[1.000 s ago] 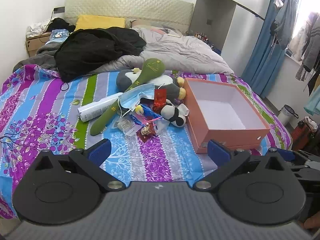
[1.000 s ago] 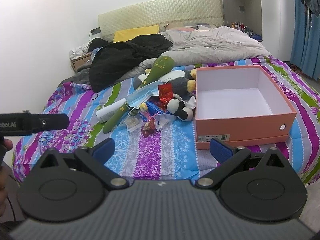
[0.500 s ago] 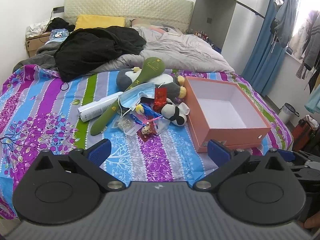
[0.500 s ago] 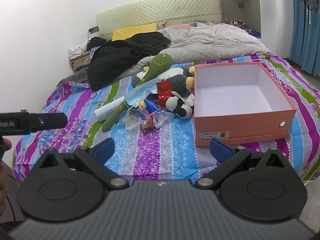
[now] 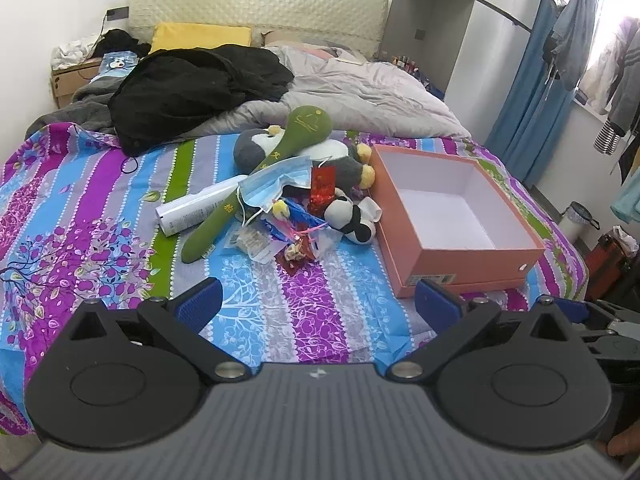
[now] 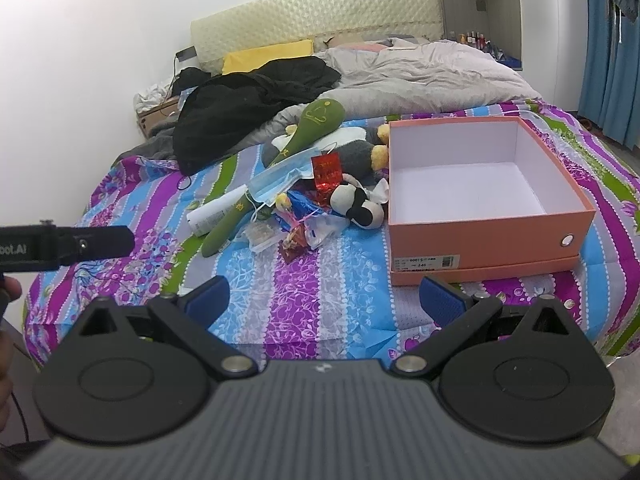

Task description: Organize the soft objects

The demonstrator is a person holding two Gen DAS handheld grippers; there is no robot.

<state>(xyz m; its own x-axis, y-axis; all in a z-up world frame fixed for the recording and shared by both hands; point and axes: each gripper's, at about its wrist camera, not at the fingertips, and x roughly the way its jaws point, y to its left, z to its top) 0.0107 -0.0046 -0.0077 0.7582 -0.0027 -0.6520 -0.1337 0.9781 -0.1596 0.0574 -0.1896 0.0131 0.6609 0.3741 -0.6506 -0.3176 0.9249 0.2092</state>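
A pile of soft things lies mid-bed: a long green plush [image 5: 276,160] [image 6: 288,152], a grey penguin plush [image 5: 340,160] under it, a small black-and-white cow plush [image 5: 352,220] [image 6: 358,204], a blue face mask [image 5: 276,184] [image 6: 280,182] and small packets. An open orange box [image 5: 464,256] [image 6: 488,240], empty, sits right of the pile. My left gripper [image 5: 316,306] and right gripper [image 6: 326,300] are both open and empty, above the bed's near edge, short of the pile.
A white tube [image 5: 192,208] lies left of the green plush. A black garment [image 5: 192,88] and grey duvet [image 5: 360,92] cover the far bed. Blue curtains [image 5: 536,92] and a bin [image 5: 574,220] stand right. The left gripper's body [image 6: 60,246] shows at left.
Both grippers have drifted slightly; the right view has moved a little closer to the box and pile. Both grippers stay open and nothing on the bed has moved.
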